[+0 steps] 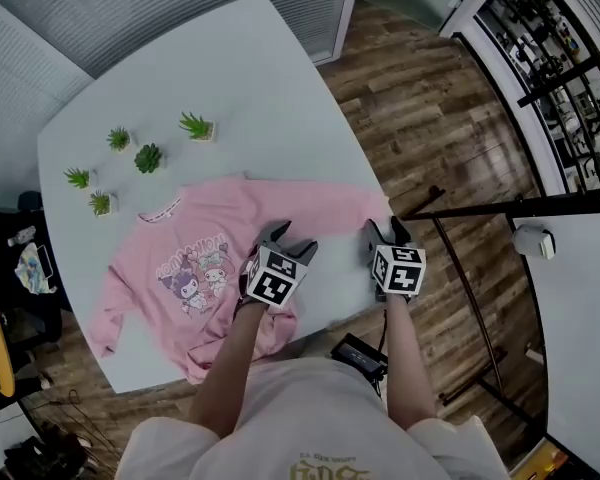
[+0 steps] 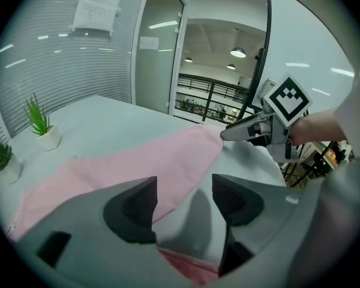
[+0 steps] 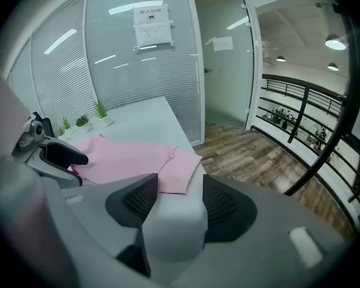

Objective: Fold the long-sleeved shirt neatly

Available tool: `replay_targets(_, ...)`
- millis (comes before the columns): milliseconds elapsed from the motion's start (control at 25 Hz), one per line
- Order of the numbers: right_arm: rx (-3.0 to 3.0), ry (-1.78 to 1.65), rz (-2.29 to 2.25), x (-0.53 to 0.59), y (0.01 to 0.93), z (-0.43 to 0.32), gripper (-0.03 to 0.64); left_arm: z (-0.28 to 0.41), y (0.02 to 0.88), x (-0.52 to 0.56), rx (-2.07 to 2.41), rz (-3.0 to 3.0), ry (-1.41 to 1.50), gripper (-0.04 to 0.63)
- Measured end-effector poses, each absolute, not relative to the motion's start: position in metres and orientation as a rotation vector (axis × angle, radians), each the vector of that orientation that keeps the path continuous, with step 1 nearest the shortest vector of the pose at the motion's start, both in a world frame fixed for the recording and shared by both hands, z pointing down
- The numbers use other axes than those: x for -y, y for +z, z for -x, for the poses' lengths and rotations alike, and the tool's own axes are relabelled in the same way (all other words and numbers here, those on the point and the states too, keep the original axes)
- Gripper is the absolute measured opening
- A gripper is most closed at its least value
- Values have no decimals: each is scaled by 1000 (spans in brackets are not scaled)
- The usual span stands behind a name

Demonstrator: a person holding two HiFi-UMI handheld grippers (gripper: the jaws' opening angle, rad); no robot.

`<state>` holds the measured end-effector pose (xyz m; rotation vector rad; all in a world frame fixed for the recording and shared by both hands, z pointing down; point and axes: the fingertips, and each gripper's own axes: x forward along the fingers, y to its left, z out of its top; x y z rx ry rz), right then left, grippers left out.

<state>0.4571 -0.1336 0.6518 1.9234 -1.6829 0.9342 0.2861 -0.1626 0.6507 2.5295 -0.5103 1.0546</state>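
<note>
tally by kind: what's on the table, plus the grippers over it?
Potted plants: 5
Pink long-sleeved shirt: 1
Grippers, left gripper and right gripper: 2
Total: 8

Pale bench (image 1: pixel 260 78) on wood plank floor (image 1: pixel 430 118). Five small potted plants (image 1: pixel 148 157) clustered near its far left edge, each apart from the others. Beyond, glass wall with blinds (image 3: pixel 108 83), paper notice (image 3: pixel 151 27) stuck high. Black railing (image 3: pixel 300 110) at right.
</note>
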Motion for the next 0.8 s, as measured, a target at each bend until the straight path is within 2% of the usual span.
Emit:
replay_targets(320, 1632, 936, -1870, 138, 665, -451, 236, -284, 656, 165, 498, -2524, 1054, 278)
replay_targets(600, 1628, 968, -1865, 140, 668, -446, 193, -279, 660, 167, 502, -2509, 1061, 272)
replay_targets(720, 1650, 979, -1834, 141, 668, -443, 139, -279, 663, 166, 505, -2490, 1063, 272)
replay_targets(800, 1677, 982, -1807, 144, 668, -438, 62, -279, 667, 167, 507, -2479, 1072, 272)
